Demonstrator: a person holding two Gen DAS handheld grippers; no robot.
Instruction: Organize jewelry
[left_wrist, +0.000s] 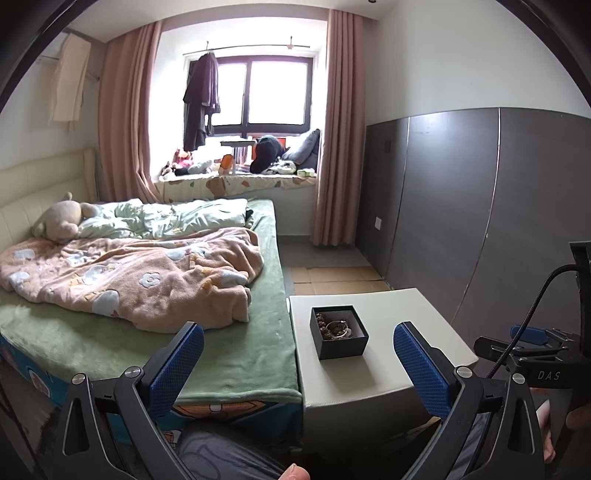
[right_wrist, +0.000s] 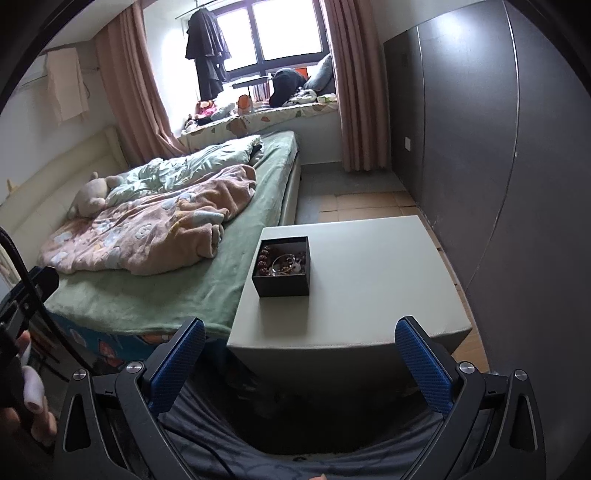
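Note:
A small black open box stands on a pale square table. It holds jewelry: brown bead bracelets and a silver ring-shaped bangle. The box, its jewelry and the table also show in the right wrist view. My left gripper is open and empty, held back from the table's near edge. My right gripper is open and empty, in front of the table and below its top. The right gripper's body shows at the right edge of the left wrist view.
A bed with a green sheet, a pink blanket and a plush toy lies left of the table. A grey panelled wall runs along the right. A cluttered window seat and curtains are at the back.

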